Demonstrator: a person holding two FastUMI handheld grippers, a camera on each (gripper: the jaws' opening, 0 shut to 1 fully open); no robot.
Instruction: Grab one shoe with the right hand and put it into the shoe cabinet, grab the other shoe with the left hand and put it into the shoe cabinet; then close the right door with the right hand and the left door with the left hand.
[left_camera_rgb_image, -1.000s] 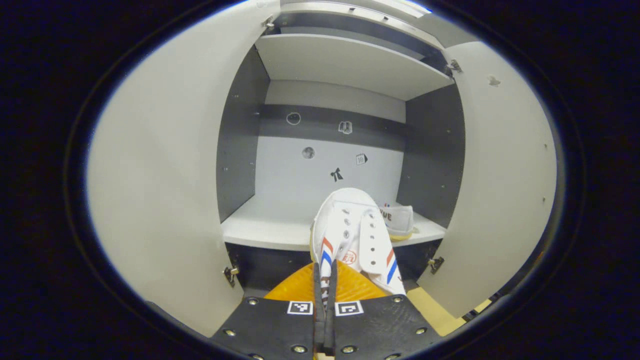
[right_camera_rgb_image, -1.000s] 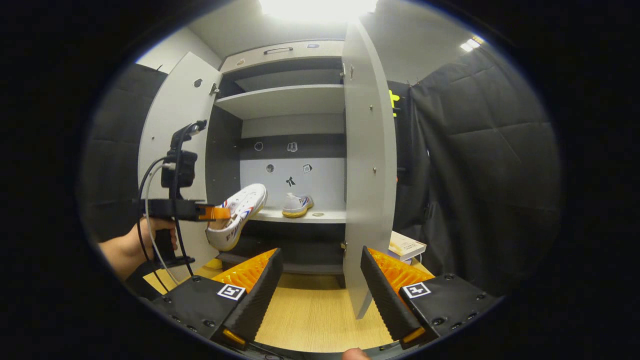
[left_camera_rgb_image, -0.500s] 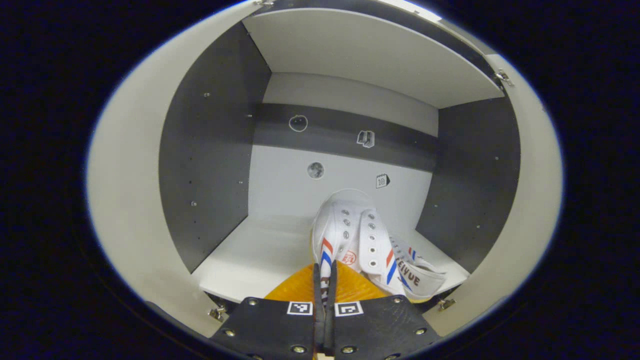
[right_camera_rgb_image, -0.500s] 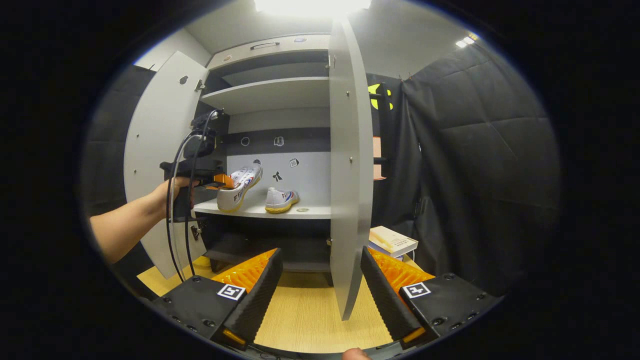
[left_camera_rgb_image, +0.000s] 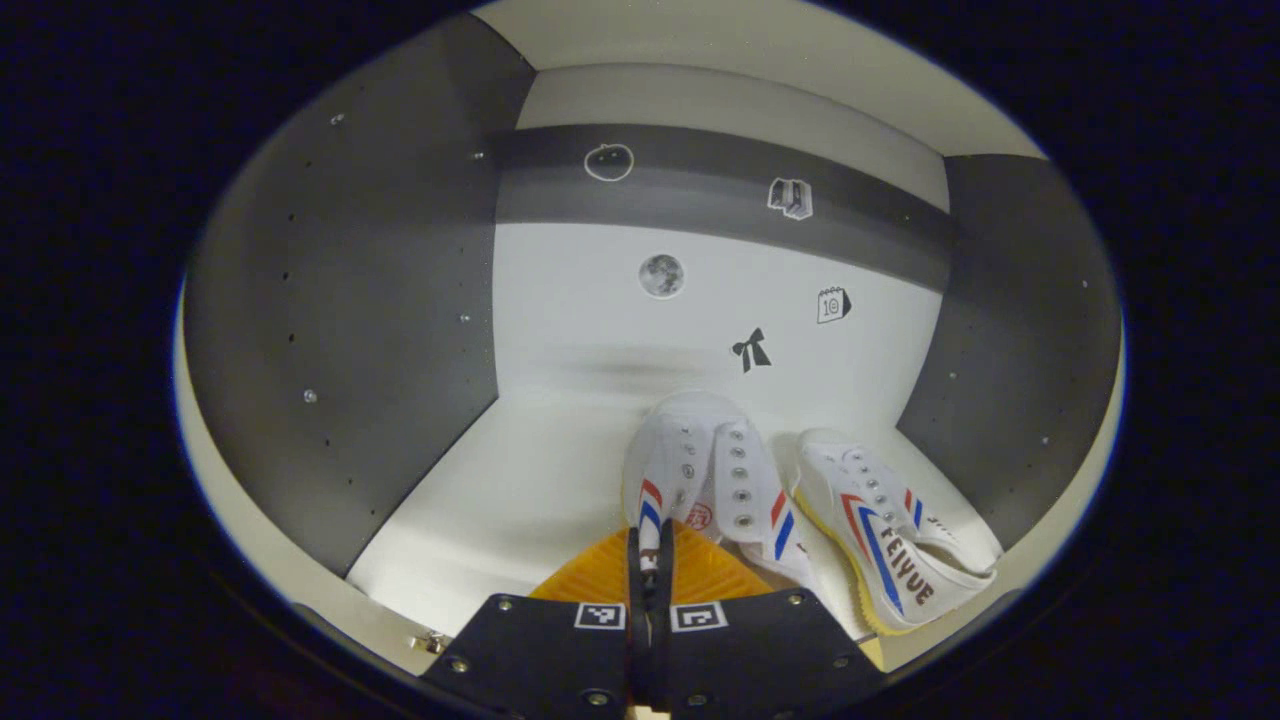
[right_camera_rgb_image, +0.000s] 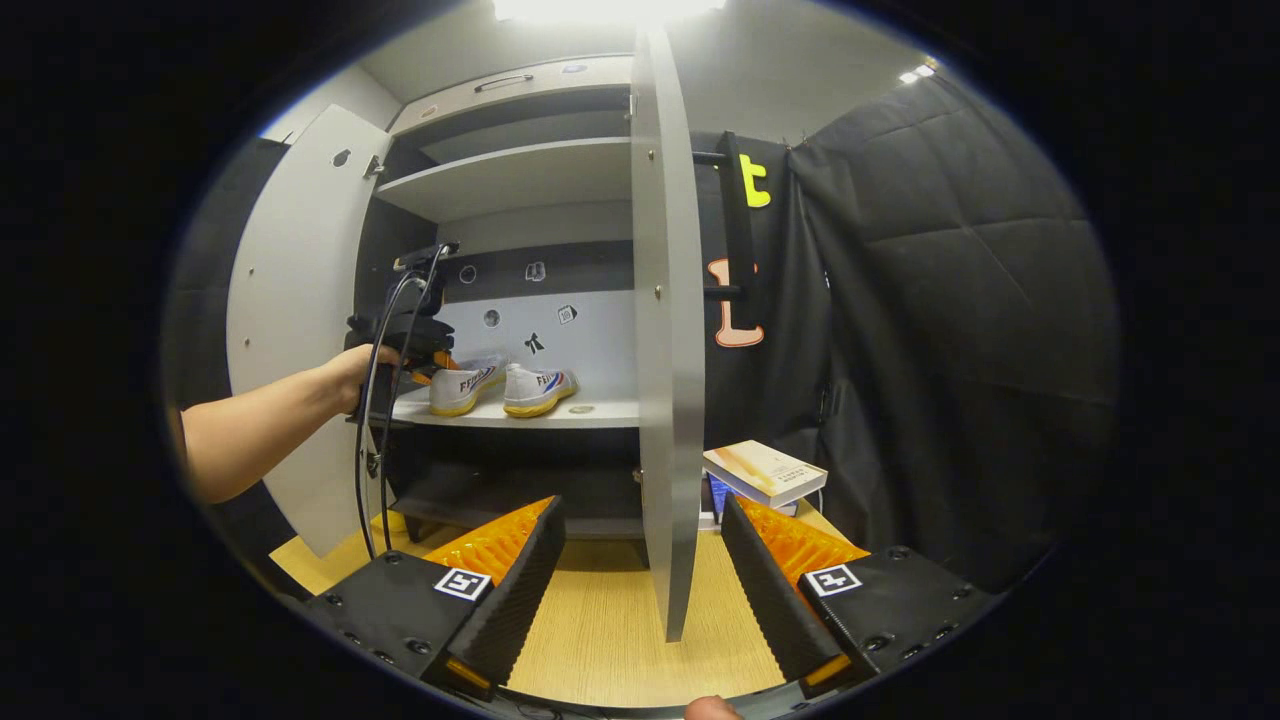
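1. In the left gripper view, our left hand-held gripper (left_camera_rgb_image: 650, 575) was pinching the collar of a white canvas shoe with red and blue stripes (left_camera_rgb_image: 700, 475), its black fingers nearly pressed together on the thin fabric. We held it toe-forward, deep inside the grey-walled shoe cabinet (left_camera_rgb_image: 340, 300), low over the white shelf (left_camera_rgb_image: 500, 490); whether the sole touched the shelf, we could not tell. The matching second white striped shoe (left_camera_rgb_image: 885, 535) lay just beside it on the right, so we judged the pair was being set side by side.

2. In the right gripper view, our right hand-held gripper (right_camera_rgb_image: 640, 590) waited spread and empty above the pale wooden floor (right_camera_rgb_image: 600, 640), with the edge of the open grey right door (right_camera_rgb_image: 665, 350) rising between its fingers. We judged this placed it ready for closing that door. Farther off, the left hand (right_camera_rgb_image: 350, 370) held its gripper at the shelf, beside the open left door (right_camera_rgb_image: 290, 300). A stack of books (right_camera_rgb_image: 765, 470) lay by the cabinet.
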